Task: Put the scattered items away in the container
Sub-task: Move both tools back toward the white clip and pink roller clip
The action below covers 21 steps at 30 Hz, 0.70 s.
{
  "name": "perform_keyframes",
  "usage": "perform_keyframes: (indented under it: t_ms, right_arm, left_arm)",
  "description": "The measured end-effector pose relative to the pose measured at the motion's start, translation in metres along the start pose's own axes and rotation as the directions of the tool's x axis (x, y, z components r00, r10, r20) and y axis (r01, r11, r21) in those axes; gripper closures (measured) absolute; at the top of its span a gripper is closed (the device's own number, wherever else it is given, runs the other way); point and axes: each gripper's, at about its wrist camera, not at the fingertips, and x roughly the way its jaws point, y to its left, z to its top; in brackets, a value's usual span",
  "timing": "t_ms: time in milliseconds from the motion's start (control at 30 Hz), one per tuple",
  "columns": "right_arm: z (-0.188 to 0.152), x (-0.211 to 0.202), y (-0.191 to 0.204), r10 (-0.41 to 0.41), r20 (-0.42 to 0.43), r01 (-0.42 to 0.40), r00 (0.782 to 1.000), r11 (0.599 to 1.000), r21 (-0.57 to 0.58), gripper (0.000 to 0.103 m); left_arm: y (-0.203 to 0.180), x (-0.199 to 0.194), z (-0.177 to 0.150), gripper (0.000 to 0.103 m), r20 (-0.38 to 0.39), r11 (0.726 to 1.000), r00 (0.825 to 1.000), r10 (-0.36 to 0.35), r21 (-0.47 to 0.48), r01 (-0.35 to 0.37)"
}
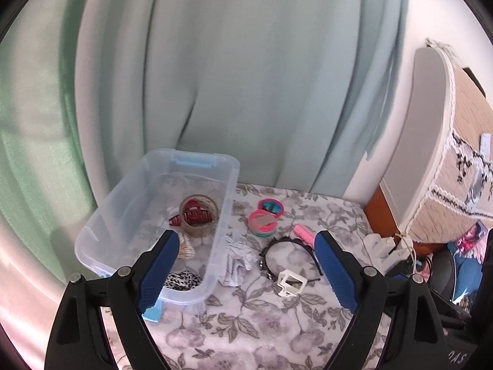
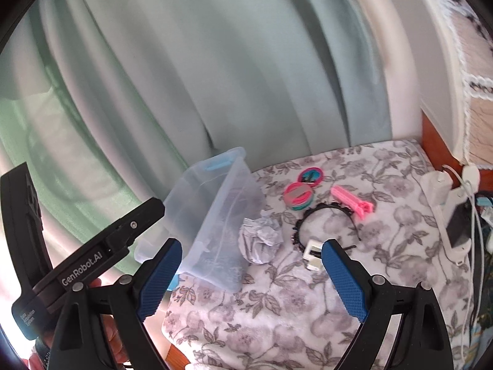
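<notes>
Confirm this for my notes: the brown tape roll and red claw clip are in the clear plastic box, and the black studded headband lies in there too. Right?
Not quite. The black studded headband lies outside the clear plastic box, on the floral cloth to its right, as the left wrist view shows. The brown tape roll and red claw clip are indeed inside the box.

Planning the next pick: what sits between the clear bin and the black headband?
A crumpled pale cloth, lying on the floral cover against the clear bin wall, left of the black headband. Both wrist views show it.
</notes>
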Motion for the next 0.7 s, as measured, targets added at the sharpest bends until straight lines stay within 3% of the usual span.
perform_keyframes:
  t_ms: [300, 400, 700]
  right_arm:
    - [-0.019, -0.009, -0.058, -0.080, -0.008, 0.080, 0.997, 0.991, 0.108, 0.009]
    - [-0.026, -0.007, -0.069, -0.095, -0.025, 0.097, 0.995, 0.987, 0.132, 0.009]
    - [-0.031, 0.008, -0.089, -0.126, -0.056, 0.133, 0.990, 0.982, 0.135, 0.009]
  left_arm:
    - [-0.023, 0.015, -0.024, 0.012, -0.039, 0.998, 0.998, -0.058, 0.019, 0.059]
    - [-0.028, 0.021, -0.033, 0.000, -0.061, 0.997, 0.995, -0.074, 0.028, 0.075]
    - [-0.041, 0.062, -0.049, 0.000, -0.150, 0.992, 0.982, -0.118, 0.023, 0.123]
